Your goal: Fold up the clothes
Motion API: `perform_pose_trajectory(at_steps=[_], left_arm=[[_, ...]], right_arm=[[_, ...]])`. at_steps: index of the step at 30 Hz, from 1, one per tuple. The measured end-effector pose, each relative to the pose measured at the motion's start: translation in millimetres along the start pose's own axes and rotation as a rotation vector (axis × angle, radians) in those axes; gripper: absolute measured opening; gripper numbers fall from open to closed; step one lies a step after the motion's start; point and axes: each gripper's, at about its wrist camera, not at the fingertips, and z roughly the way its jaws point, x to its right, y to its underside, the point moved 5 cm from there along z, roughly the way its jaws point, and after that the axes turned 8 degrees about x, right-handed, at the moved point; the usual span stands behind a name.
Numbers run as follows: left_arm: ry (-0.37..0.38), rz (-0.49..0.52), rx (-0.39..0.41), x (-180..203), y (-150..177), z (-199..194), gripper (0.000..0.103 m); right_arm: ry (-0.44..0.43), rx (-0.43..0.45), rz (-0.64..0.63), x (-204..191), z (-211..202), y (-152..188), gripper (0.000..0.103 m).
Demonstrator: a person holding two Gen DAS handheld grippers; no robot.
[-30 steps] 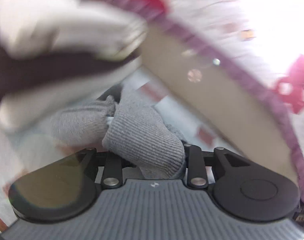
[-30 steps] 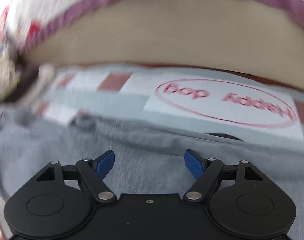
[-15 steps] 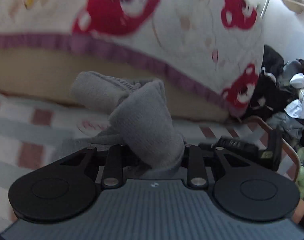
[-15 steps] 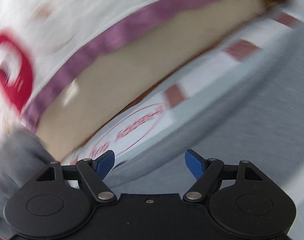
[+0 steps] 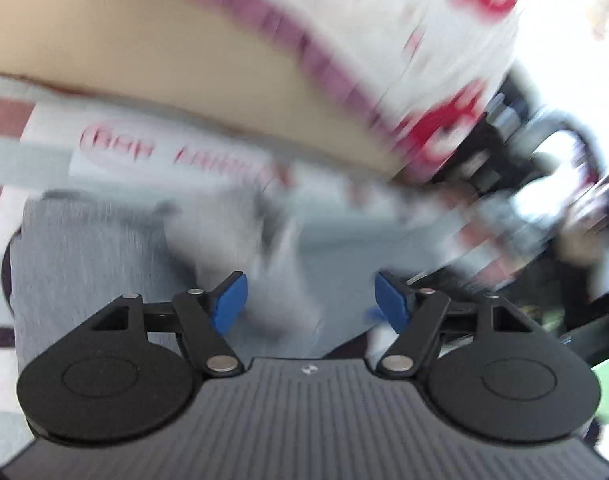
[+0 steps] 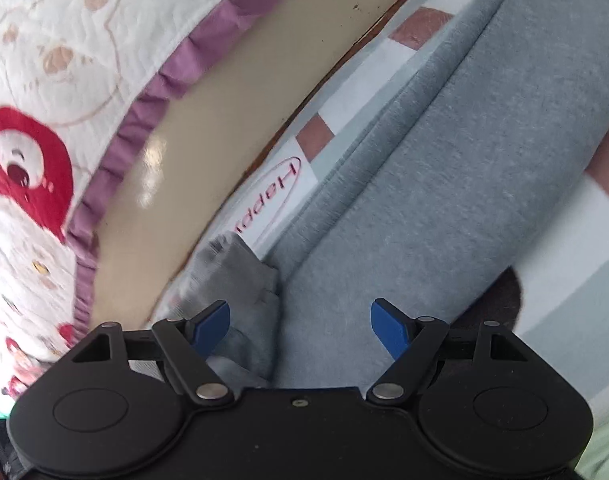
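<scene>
A grey knit garment lies flat on a checked mat printed with a red oval logo. Its ribbed sleeve cuff rests folded at the garment's left edge. My right gripper hovers open just above the cloth, the cuff by its left blue pad. In the blurred left wrist view, my left gripper stands open over the grey garment, with nothing between its blue pads.
A beige bed side with a purple frill and a white quilt with red bear prints runs along the mat's far edge. A dark pile of clothes and a metal frame sit to the right in the left wrist view.
My left gripper has let go of the grey sleeve it was shut on; the sleeve now lies on the garment. Both views have swung; the right gripper stayed open.
</scene>
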Motion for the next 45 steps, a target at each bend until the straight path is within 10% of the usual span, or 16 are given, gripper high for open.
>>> perform_pose_trajectory(at_steps=[3, 9, 12, 17, 19, 21, 24, 31, 40, 45], left_arm=[[0.03, -0.034, 0.106, -12, -20, -39, 0.077], [-0.283, 0.174, 0.033, -54, -20, -48, 0.049], [-0.259, 0.182, -0.002, -66, -8, -51, 0.046], [-0.288, 0.221, 0.001, -90, 29, -48, 0.046], [-0.268, 0.153, -0.003, -104, 40, -43, 0.046], [-0.297, 0.172, 0.0, -112, 44, -43, 0.046], [-0.336, 0.2, 0.015, -120, 45, -44, 0.046], [-0.324, 0.096, -0.004, -140, 41, -34, 0.051], [-0.311, 0.206, 0.067, -124, 29, -34, 0.05], [-0.188, 0.24, 0.129, -105, 18, -41, 0.051]], right_arm=[[-0.032, 0.001, -0.091, -27, 1, -5, 0.082], [-0.139, -0.108, -0.369, -103, 6, 24, 0.082], [-0.141, -0.17, -0.614, -136, 16, 59, 0.083], [0.039, -0.266, -1.032, -140, 65, 111, 0.087], [0.179, -0.205, -1.151, -132, 84, 111, 0.072], [0.1, -0.078, -1.016, -134, 70, 90, 0.044], [0.0, 0.09, -0.697, -122, 25, 57, 0.034], [0.291, 0.119, -0.44, -17, 9, 35, 0.05], [0.304, 0.267, -0.642, -50, -31, -5, 0.053], [0.114, 0.039, -0.666, -73, -6, -8, 0.054]])
